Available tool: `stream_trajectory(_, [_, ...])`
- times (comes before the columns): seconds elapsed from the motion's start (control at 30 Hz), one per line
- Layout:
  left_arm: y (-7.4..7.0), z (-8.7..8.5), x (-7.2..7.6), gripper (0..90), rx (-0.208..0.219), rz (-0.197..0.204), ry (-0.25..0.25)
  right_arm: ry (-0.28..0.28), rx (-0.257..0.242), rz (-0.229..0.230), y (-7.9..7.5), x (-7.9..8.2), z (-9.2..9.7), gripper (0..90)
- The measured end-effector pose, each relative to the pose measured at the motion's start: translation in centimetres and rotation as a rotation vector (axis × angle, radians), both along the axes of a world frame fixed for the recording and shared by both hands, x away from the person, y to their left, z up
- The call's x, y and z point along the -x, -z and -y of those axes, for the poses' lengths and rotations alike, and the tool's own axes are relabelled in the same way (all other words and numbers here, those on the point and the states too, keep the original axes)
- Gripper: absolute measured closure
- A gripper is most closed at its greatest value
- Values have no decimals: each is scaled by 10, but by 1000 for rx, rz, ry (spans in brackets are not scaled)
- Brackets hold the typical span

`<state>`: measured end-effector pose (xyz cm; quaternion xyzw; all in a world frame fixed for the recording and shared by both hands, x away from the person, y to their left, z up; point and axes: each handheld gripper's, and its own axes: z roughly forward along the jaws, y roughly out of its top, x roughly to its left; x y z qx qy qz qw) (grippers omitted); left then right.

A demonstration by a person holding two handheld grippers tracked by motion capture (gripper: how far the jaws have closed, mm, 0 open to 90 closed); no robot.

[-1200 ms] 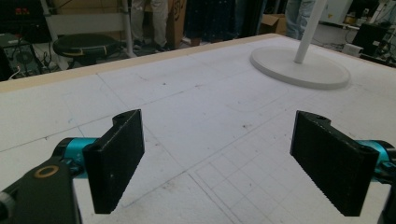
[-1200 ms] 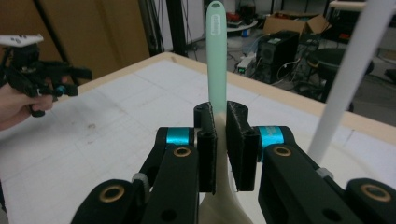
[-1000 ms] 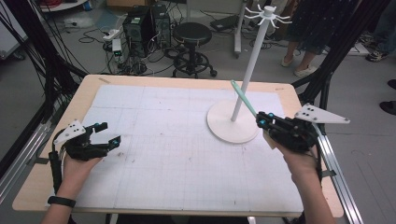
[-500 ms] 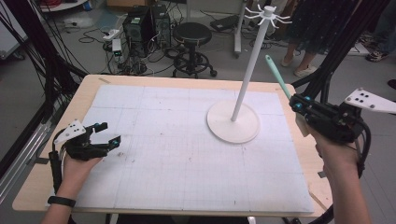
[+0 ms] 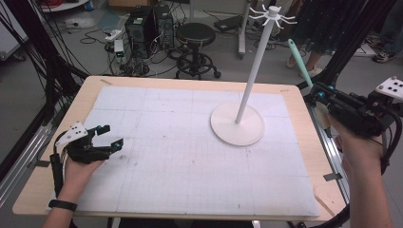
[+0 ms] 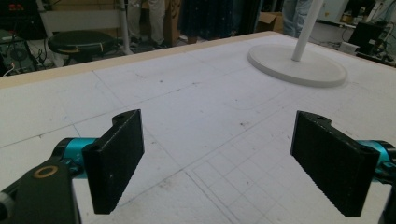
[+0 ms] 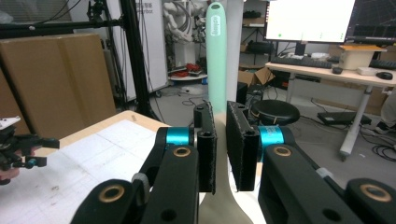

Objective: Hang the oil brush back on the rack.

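Observation:
A white stand (image 5: 252,76) with a ring of hooks at its top rises from a round base (image 5: 237,126) on the right half of the table. My right gripper (image 5: 319,90) hovers past the table's right edge, shut on a mint-green utensil handle (image 5: 299,54) that points up and away. In the right gripper view the handle (image 7: 215,60) stands upright, clamped between the pads of that gripper (image 7: 222,149). My left gripper (image 5: 108,137) rests open on the white mat at the left. Nothing lies between its jaws (image 6: 219,163), and the stand's base (image 6: 299,67) sits far ahead of them.
A white gridded mat (image 5: 180,161) covers the wooden table. Beyond the far edge stand a black stool (image 5: 196,35), computer boxes (image 5: 145,28) and cables on the floor. Black frame posts rise at both sides. People's legs show at the back right.
My right gripper has carried the green utensil from beside the stand's base to the right, out past the table's edge. The left gripper has stayed put.

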<state>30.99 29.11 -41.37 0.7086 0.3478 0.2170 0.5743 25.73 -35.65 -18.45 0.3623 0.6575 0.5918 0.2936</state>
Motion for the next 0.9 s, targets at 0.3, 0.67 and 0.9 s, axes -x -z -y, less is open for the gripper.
stream_trajectory(0.3, [0, 0, 0, 180, -6, -3, 4, 16, -6, 14, -5, -10, -4, 830])
stream_trajectory(0.67, [0, 0, 1, 180, -12, -6, 10, 26, -13, 27, -7, -22, -14, 830])
stream_trajectory(0.9, [0, 0, 1, 180, -13, -7, 11, 30, -3, 20, -7, -26, -20, 830])
